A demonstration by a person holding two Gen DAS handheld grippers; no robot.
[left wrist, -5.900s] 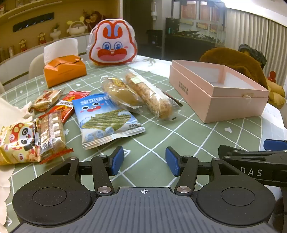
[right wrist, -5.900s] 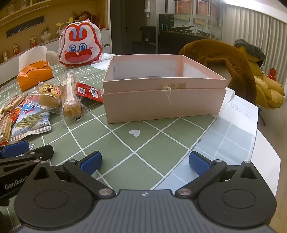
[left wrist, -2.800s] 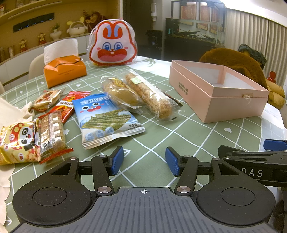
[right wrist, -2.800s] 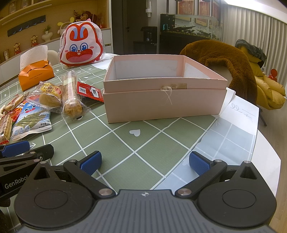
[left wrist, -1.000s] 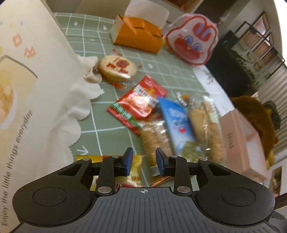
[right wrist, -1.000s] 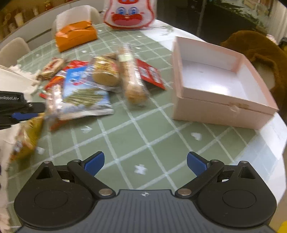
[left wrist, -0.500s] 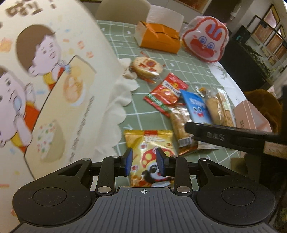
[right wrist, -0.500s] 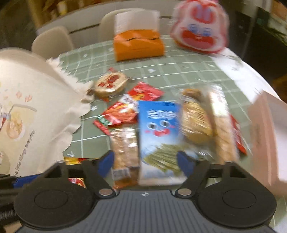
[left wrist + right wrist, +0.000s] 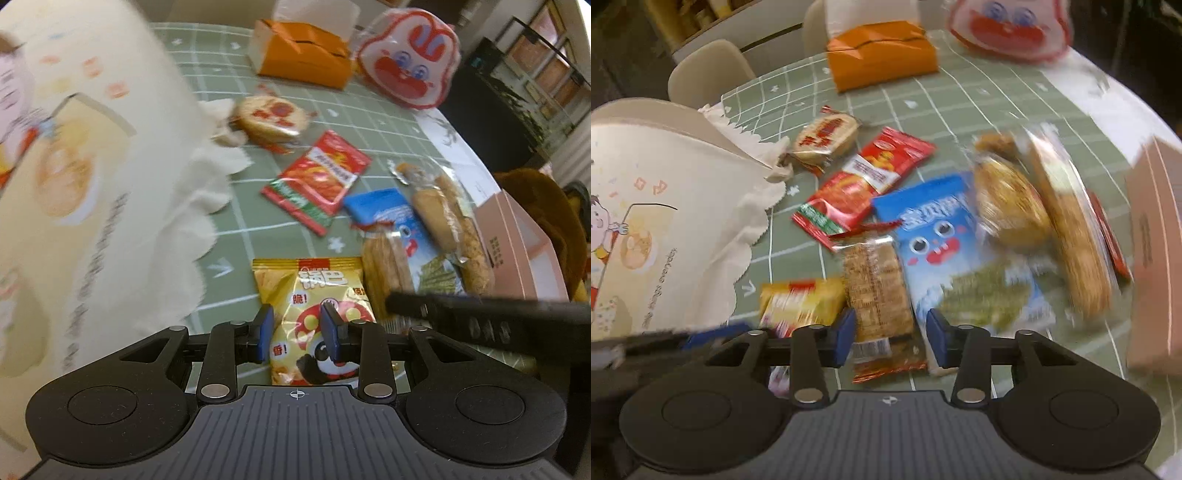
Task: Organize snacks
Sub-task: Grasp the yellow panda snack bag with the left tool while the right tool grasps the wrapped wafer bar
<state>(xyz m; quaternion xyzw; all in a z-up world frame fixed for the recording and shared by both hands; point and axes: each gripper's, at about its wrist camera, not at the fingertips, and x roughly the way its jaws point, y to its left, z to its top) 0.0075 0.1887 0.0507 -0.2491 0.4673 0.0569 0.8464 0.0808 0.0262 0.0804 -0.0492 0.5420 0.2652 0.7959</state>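
Step in hand, as judged: picking up snacks for the pink box (image 9: 1156,258); the right gripper (image 9: 889,338) is closing, its jaws astride the cracker pack (image 9: 877,291) on the green cloth (image 9: 979,96), pads not yet pressing; the left gripper (image 9: 297,332) stands narrow over the yellow bag (image 9: 314,314), grip uncertain; next: seat each pinch, lift, carry to the box at right.

Both wrist views tilt steeply down, close over the bench (image 9: 258,236). Each shows the yellow snack packet (image 9: 314,295) at six o'clock, orange tissue box (image 9: 882,59) at twelve.
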